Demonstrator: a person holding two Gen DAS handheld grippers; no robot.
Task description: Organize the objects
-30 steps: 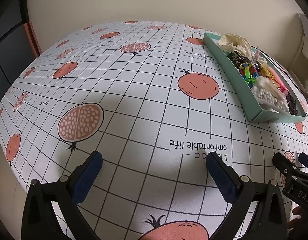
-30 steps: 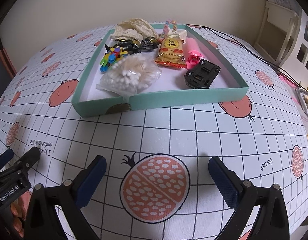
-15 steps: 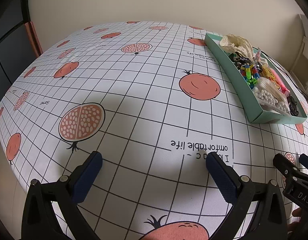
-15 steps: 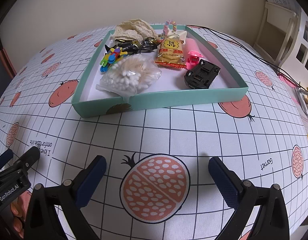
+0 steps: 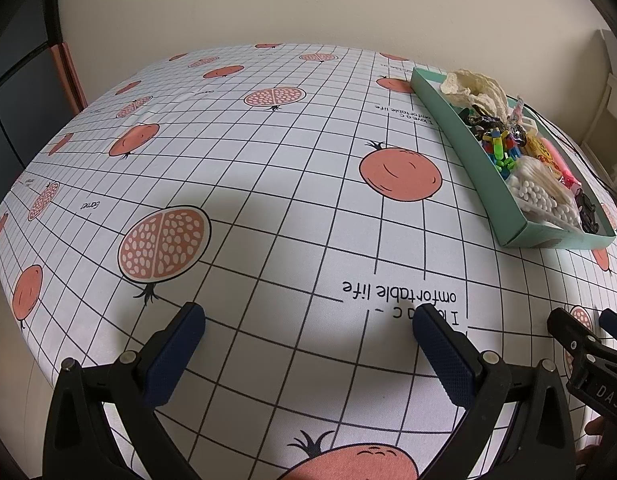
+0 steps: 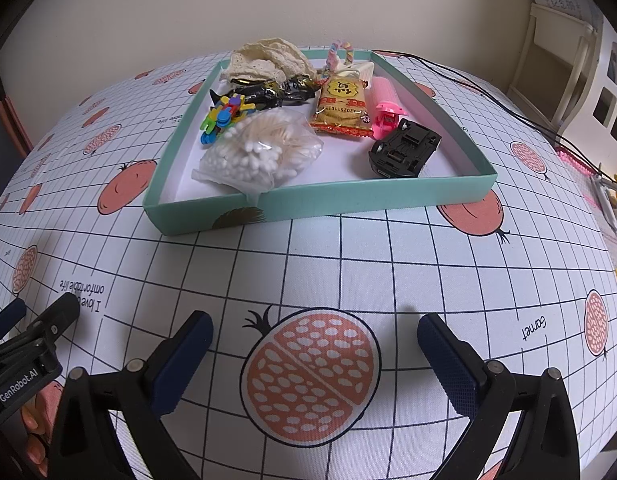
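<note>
Worktop (image 6: 388,264) under a grid cloth printed with pomegranates. Teal tray (image 6: 316,200) at 12 o'clock in the right wrist view, holding: bag of cotton swabs (image 6: 260,156), coloured clips (image 6: 224,118), snack packet (image 6: 342,108), pink roller (image 6: 384,108), black battery adapter (image 6: 404,154), cream lace (image 6: 268,60). Black cables (image 6: 488,100) at 2 o'clock. Right gripper (image 6: 314,336) — wide open, empty, low over bare cloth short of the tray. Left gripper (image 5: 308,326) — likewise spread, empty, tray at its 2 o'clock.

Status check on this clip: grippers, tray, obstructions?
Left gripper open, empty, over bare cloth. Right gripper open, empty, short of the teal tray. Tray holds cotton swabs, snack packet, other bits. Path clear.
</note>
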